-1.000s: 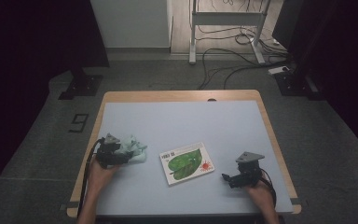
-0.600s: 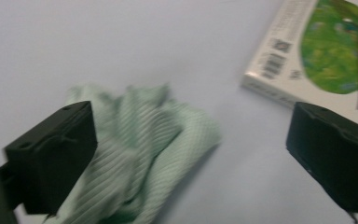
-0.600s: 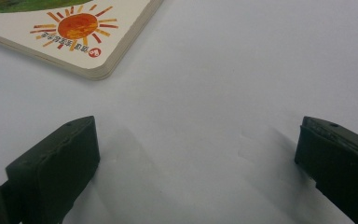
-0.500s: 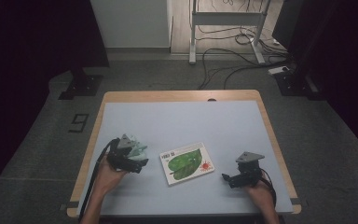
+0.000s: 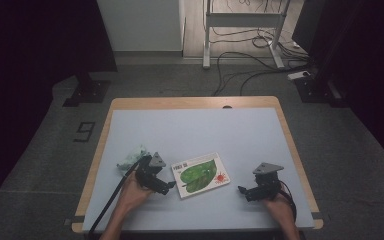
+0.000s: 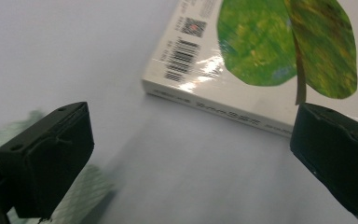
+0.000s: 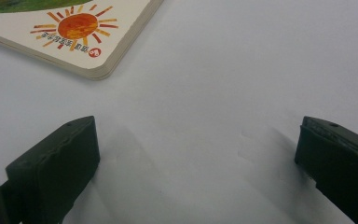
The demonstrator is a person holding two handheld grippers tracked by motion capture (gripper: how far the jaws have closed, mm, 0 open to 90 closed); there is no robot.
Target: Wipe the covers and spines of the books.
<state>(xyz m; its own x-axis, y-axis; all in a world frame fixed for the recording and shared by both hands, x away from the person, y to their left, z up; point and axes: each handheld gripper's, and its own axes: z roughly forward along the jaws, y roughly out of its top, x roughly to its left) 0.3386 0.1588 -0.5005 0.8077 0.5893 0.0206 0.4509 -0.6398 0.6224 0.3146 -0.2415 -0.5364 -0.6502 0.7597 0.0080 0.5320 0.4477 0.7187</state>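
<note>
Left gripper, jaws just spread wide with nothing between, is nosing at the book lower-centre; shallow angle risks shoving it.

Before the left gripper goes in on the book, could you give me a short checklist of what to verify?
1. Left gripper jaws open, nothing between them: ok; they have just been opening.
2. Green cloth released, lying on the table behind the left gripper: ok.
3. Book flat, cover up, spine edge facing the left gripper: ok.
4. Left jaws already around the book: not ok, still short of it.
5. Right gripper open, apart from the book's corner: ok.
</note>
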